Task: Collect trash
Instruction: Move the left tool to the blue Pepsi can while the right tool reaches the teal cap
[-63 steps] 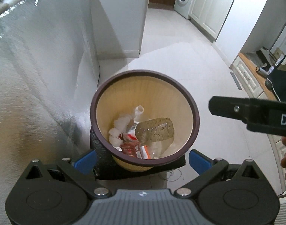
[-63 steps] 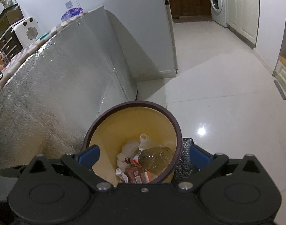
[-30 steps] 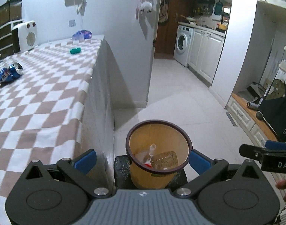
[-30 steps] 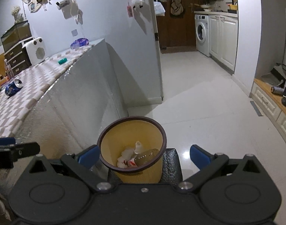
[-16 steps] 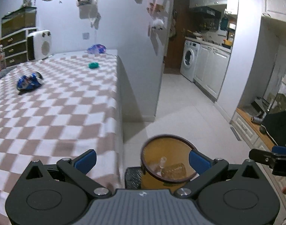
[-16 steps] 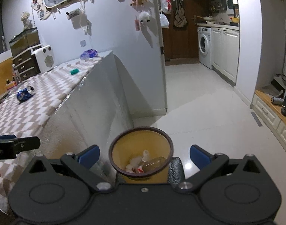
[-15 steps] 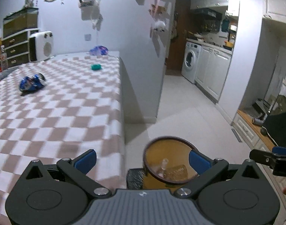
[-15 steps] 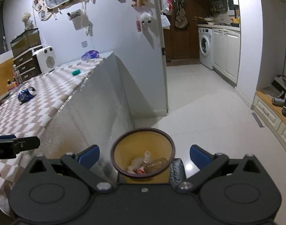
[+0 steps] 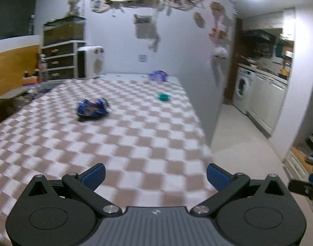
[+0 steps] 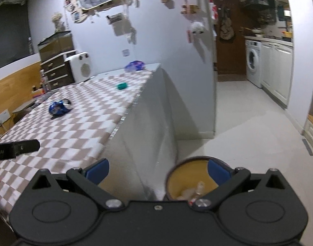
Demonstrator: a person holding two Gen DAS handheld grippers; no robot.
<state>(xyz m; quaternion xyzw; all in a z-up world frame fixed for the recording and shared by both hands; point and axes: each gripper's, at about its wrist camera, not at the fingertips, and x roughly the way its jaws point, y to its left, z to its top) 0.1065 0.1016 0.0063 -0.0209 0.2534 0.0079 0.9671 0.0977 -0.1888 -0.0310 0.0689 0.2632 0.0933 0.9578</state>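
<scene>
A checked tablecloth fills the left wrist view. A white heater stands at eleven o'clock beside dark drawers; a washing machine sits at three o'clock.

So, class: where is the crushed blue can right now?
The crushed blue can lies on the checkered tablecloth, left of the small green object, ahead of the open left tool.

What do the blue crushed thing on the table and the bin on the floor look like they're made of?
The crushed blue can looks like thin printed aluminium: dented body, a shiny silvery end. The bin looks like smooth plastic, pale yellow inside with a dark brown rim, though its wall could carry a wood-grain print.
</scene>
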